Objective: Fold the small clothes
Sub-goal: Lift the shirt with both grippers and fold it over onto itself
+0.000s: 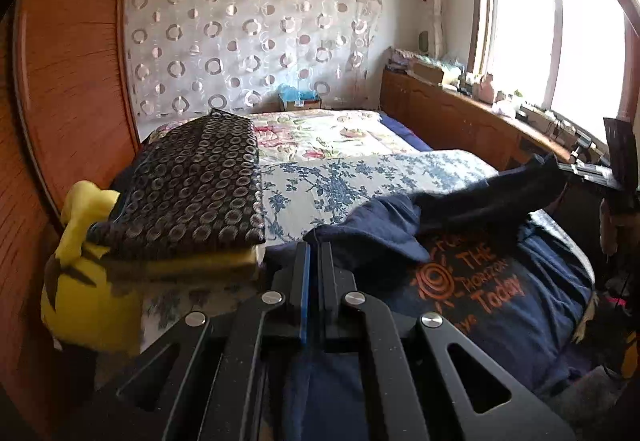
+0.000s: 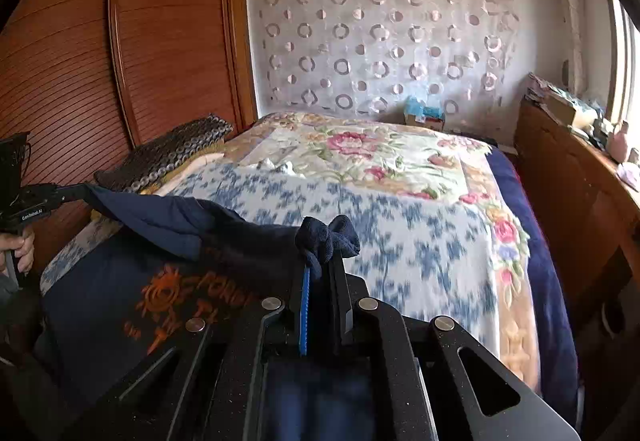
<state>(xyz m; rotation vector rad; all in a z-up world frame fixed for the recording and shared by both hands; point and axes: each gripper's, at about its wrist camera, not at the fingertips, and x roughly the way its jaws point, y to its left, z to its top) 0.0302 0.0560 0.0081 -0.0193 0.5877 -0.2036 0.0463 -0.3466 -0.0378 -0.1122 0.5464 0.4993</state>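
A navy T-shirt (image 1: 500, 305) with orange print lies on the near end of the bed; it also shows in the right wrist view (image 2: 132, 281). My left gripper (image 1: 314, 245) is shut on one edge of the shirt. My right gripper (image 2: 325, 255) is shut on another bunched edge of the shirt (image 2: 328, 237). The cloth between them is lifted and stretched above the bed. The right gripper shows at the right of the left wrist view (image 1: 560, 167), and the left gripper at the left of the right wrist view (image 2: 76, 193).
A stack of folded clothes, dark circle-patterned (image 1: 192, 185) over yellow (image 1: 200, 265), sits at the bed's left. A yellow plush (image 1: 84, 281) lies beside it. A floral bedspread (image 2: 400, 209) covers the bed. A wooden wardrobe (image 2: 120, 61) stands left and a low cabinet (image 1: 448, 121) right.
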